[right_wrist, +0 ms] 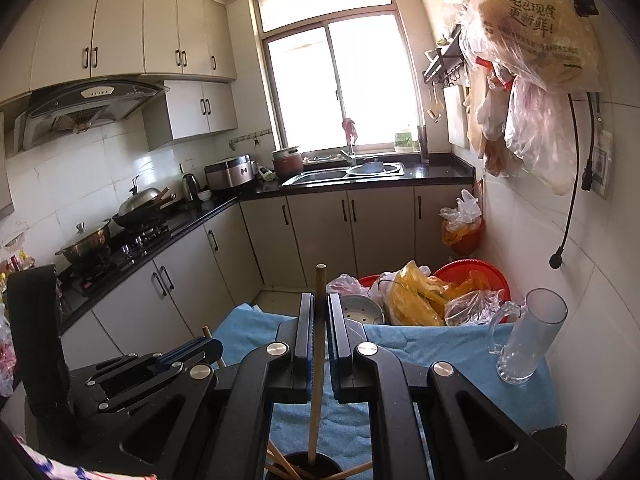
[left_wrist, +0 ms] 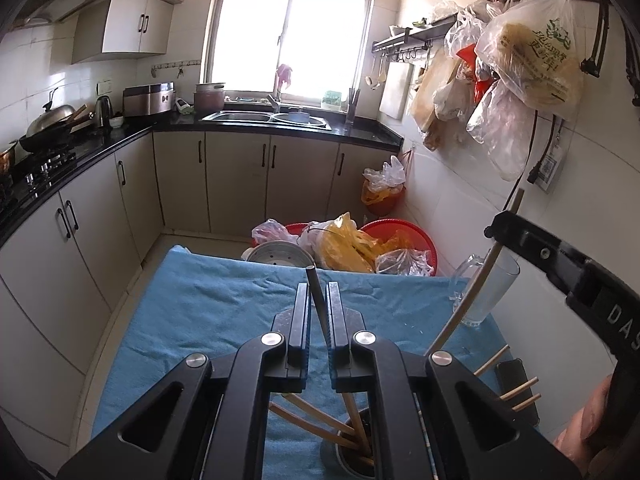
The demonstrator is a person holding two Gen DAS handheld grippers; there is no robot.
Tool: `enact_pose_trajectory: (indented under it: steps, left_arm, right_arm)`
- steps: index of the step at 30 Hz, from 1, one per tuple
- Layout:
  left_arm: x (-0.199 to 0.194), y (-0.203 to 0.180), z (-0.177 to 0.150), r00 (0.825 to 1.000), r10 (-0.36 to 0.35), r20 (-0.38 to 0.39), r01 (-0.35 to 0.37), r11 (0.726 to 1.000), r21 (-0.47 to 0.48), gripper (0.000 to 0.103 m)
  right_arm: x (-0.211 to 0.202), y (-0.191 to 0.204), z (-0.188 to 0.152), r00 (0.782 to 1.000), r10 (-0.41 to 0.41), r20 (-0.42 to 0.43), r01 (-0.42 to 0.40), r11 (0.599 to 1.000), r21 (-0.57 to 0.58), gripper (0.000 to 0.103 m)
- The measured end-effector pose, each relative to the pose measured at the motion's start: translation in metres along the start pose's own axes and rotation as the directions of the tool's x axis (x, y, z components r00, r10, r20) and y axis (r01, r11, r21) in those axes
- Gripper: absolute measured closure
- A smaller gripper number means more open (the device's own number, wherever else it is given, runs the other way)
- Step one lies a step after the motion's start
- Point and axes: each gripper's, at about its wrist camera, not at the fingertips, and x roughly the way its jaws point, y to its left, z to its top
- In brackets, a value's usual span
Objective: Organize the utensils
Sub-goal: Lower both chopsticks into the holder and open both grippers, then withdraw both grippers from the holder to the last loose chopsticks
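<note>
My left gripper point(left_wrist: 318, 294) is shut on a dark chopstick point(left_wrist: 315, 286) that rises between its jaws above the blue cloth. Below it stands a dark cup point(left_wrist: 354, 450) holding several wooden chopsticks point(left_wrist: 308, 416). My right gripper point(right_wrist: 319, 308) is shut on a light wooden chopstick point(right_wrist: 319, 360), whose lower end dips into the dark cup point(right_wrist: 308, 466). The right gripper also shows in the left wrist view point(left_wrist: 494, 227), gripping that chopstick point(left_wrist: 476, 284). The left gripper shows at the left of the right wrist view point(right_wrist: 208, 350).
A clear glass mug point(right_wrist: 528, 336) stands on the blue cloth point(right_wrist: 440, 348) at the right, near the tiled wall. Red basins with plastic bags point(right_wrist: 420, 296) sit beyond the table. A dark phone point(left_wrist: 516, 392) lies at the cloth's right edge. Loose chopsticks point(left_wrist: 520, 394) lie by it.
</note>
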Motion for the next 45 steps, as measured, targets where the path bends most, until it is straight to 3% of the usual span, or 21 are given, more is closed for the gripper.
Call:
enact_pose_trajectory:
  steps: [8, 10, 12, 15, 19, 23, 28, 33, 37, 41, 45]
  left_arm:
    - [-0.009, 0.002, -0.004, 1.000, -0.018, -0.006, 0.018, 1.000, -0.023, 0.096]
    - [-0.015, 0.002, -0.004, 1.000, -0.023, -0.002, 0.023, 0.999, -0.025, 0.096]
    - [-0.022, 0.003, -0.004, 1.000, -0.024, 0.005, 0.024, 0.999, -0.033, 0.093]
    - [-0.037, 0.004, -0.005, 0.999, -0.028, 0.025, 0.028, 0.999, -0.039, 0.085]
    - [-0.065, 0.006, -0.006, 0.997, -0.025, 0.073, 0.027, 0.999, -0.029, 0.081]
    - [-0.096, 0.012, -0.012, 0.993, -0.019, 0.118, 0.022, 0.999, -0.025, 0.069]
    - [-0.128, 0.029, -0.034, 0.992, -0.004, 0.127, 0.008, 0.999, -0.032, 0.065]
    - [-0.144, 0.053, -0.071, 0.996, 0.032, 0.087, -0.027, 0.998, -0.055, 0.058]
    - [-0.132, 0.072, -0.115, 0.999, 0.046, -0.018, -0.047, 0.995, -0.088, 0.058]
    - [-0.098, 0.086, -0.157, 0.985, 0.011, -0.173, -0.040, 0.986, -0.164, 0.058]
    - [-0.064, 0.077, -0.187, 0.961, -0.014, -0.277, -0.028, 0.989, -0.147, 0.059]
  right_arm:
    - [0.013, 0.003, -0.012, 0.997, 0.034, -0.073, -0.035, 0.999, -0.017, 0.094]
    - [0.012, 0.006, -0.012, 0.998, 0.015, -0.068, -0.018, 0.999, -0.044, 0.085]
    - [0.010, 0.008, -0.011, 0.998, 0.009, -0.060, -0.012, 0.998, -0.056, 0.068]
    - [0.005, 0.011, -0.008, 0.999, 0.006, -0.042, -0.008, 0.998, -0.068, 0.067]
    - [-0.012, 0.015, 0.001, 1.000, 0.000, -0.005, 0.000, 0.997, -0.077, 0.065]
    - [-0.043, 0.017, 0.007, 0.999, 0.001, 0.040, 0.002, 0.997, -0.078, 0.058]
    - [-0.083, 0.023, -0.003, 0.998, 0.003, 0.062, 0.003, 0.996, -0.087, 0.051]
    - [-0.129, 0.018, -0.051, 0.999, 0.001, 0.033, 0.001, 0.997, -0.078, 0.042]
    - [-0.142, 0.014, -0.115, 0.998, 0.015, -0.068, -0.020, 0.998, -0.068, 0.037]
    - [-0.116, 0.008, -0.180, 0.970, 0.004, -0.243, -0.015, 0.999, -0.042, 0.038]
    - [-0.083, 0.001, -0.221, 0.927, 0.024, -0.373, -0.029, 1.000, -0.009, 0.054]
